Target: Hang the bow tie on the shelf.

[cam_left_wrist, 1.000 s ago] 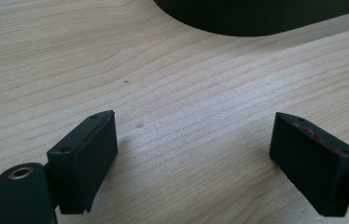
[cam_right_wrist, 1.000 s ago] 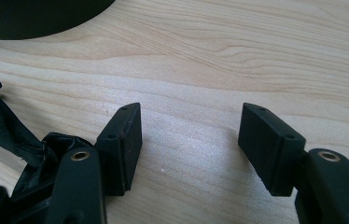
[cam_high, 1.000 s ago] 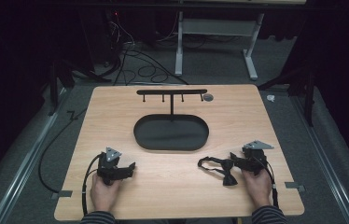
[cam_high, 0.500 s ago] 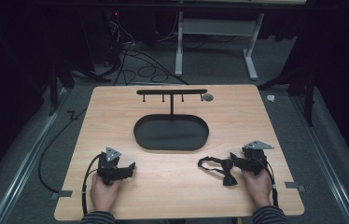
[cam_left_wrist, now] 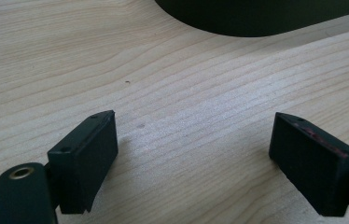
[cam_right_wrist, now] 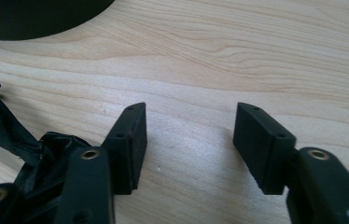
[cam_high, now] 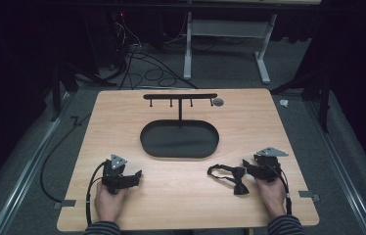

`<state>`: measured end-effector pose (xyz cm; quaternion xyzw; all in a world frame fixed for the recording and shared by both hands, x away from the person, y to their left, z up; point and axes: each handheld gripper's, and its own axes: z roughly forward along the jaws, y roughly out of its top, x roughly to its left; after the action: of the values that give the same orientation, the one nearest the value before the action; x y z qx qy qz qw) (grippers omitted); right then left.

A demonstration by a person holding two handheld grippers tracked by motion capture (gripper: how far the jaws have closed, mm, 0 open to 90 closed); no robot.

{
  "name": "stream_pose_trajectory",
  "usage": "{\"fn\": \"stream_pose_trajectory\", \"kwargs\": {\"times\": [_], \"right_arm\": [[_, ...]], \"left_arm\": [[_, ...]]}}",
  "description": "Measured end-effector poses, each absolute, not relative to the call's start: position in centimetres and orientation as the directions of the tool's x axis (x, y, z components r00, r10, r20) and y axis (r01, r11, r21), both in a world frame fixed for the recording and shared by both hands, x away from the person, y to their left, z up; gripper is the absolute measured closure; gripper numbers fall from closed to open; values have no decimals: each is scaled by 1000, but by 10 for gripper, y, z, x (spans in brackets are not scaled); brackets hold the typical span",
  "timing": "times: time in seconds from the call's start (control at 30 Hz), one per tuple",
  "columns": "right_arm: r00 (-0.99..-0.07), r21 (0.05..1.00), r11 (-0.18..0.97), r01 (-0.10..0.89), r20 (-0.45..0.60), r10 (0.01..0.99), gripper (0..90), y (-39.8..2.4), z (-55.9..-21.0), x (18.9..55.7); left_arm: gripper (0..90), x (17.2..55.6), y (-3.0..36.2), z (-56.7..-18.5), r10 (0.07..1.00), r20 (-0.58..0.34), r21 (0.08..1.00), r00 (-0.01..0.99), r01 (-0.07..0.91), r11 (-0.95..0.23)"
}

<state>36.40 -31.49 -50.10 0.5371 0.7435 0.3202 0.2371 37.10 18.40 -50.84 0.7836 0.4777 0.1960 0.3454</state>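
A black bow tie (cam_high: 238,180) with its looped strap lies on the wooden table (cam_high: 279,127), just left of my right gripper (cam_high: 247,169). In the right gripper view the bow tie (cam_right_wrist: 21,154) rests outside the left jaw, and my right gripper (cam_right_wrist: 189,135) is open over bare wood. My left gripper (cam_high: 136,177) rests on the table at the front left. It stands open (cam_left_wrist: 193,154) with only wood between its jaws. A black oval tray (cam_high: 147,142) with an upright hook rack (cam_high: 180,97) sits mid-table, beyond both grippers.
A small grey round thing (cam_high: 218,102) lies by the rack's right end. The tray's edge appears at the top of the left gripper view (cam_left_wrist: 256,18) and the right gripper view (cam_right_wrist: 32,18). Cables and desk legs stand on the floor behind the table.
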Motion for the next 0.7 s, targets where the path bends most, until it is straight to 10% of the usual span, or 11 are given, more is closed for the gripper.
{"fn": "stream_pose_trajectory", "kwargs": {"times": [0.7], "right_arm": [[-409,797,209,566,51,911,581,-310,-466,335]], "left_arm": [[159,371,184,-508,886,-21,728,463,614,-304]]}}
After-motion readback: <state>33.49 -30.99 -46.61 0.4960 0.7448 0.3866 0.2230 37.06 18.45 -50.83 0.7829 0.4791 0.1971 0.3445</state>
